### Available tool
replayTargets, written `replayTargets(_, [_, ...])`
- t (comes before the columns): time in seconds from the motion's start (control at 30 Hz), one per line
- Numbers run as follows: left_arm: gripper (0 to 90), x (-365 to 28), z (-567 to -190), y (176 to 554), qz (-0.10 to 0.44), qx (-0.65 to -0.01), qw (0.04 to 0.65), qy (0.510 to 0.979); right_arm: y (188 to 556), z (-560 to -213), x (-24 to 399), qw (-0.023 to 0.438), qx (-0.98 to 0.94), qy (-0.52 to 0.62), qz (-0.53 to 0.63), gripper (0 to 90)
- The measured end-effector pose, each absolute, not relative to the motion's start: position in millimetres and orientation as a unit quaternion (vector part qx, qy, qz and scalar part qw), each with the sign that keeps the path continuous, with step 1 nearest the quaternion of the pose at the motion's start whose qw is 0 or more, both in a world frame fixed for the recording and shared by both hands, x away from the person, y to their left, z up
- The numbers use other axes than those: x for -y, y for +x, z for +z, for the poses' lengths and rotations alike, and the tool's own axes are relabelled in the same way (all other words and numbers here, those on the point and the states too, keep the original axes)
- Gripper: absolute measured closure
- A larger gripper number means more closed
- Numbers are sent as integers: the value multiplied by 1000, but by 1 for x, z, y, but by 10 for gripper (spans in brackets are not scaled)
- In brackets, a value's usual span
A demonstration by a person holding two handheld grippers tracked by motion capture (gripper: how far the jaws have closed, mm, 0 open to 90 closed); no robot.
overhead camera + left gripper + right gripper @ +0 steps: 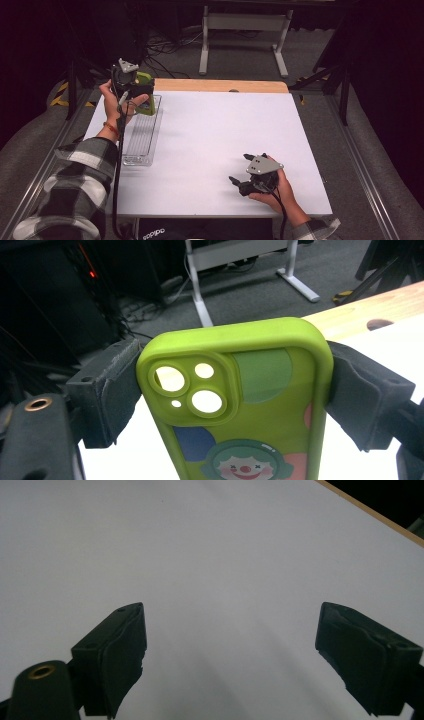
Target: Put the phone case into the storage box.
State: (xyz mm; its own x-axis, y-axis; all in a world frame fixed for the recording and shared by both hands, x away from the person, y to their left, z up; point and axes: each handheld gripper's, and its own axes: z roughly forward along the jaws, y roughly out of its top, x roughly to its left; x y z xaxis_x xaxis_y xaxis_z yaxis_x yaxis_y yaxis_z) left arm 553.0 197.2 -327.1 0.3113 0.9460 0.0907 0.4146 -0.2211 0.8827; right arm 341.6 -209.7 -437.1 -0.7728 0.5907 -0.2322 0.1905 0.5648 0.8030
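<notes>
A lab or test room, dimly lit. A white table [210,145] stands on grey carpet. At 12 o'clock, cables [165,47] and a metal frame [245,35].

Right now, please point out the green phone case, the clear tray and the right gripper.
green phone case [260,405], left gripper view, middle of its back.
clear tray [141,142], high view, bare bottom.
right gripper [239,181], high view, between its open fingertips.

The white square bench [215,145] has a light wooden strip [220,85] along its far edge. Behind it, on the grey carpet floor [240,55], stands a white metal frame [245,35], with black cables [165,47] beside it.
</notes>
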Motion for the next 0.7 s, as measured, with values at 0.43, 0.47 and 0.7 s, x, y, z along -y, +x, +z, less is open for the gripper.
replayTargets(0.43, [155, -188, -341, 582, 361, -491, 351, 711, 344, -442, 209, 233, -857, 231, 397, 144])
replayTargets(0.47, [155, -188, -342, 585, 360, -493, 353, 709, 344, -443, 209, 230, -858, 230, 398, 146])
replayTargets(0.7, [154, -184, -355, 596, 358, -506, 327, 713, 343, -445, 206, 228, -863, 224, 391, 146])
